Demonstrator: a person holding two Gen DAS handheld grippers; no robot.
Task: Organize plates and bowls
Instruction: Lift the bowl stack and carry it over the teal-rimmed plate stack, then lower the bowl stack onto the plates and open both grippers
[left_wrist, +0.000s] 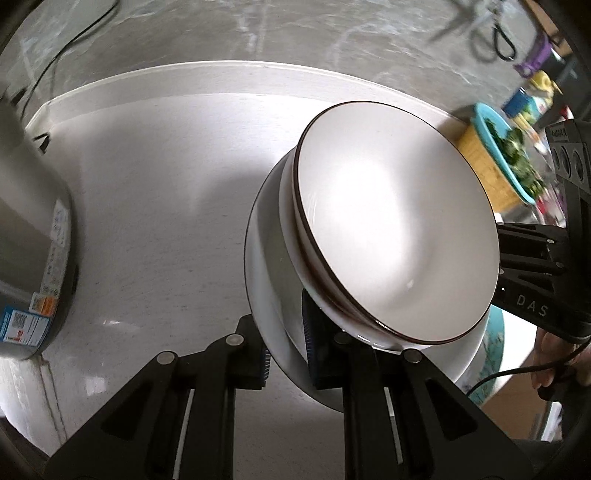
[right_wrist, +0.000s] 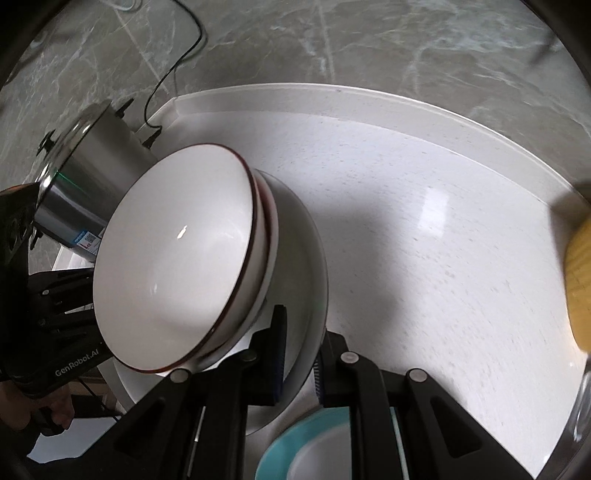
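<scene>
- Both grippers pinch one rim from opposite sides: the left gripper (left_wrist: 286, 360) and the right gripper (right_wrist: 299, 363) are each clamped on the big white bowl (left_wrist: 266, 266).
- Brown-rimmed bowls (left_wrist: 395, 229) sit nested inside it — the whole stack is tilted, off the white counter (left_wrist: 155, 192).
- A carry step, I'd say; next it needs level, matched hands and a clear spot, away from the steel pot (right_wrist: 88, 184).
</scene>
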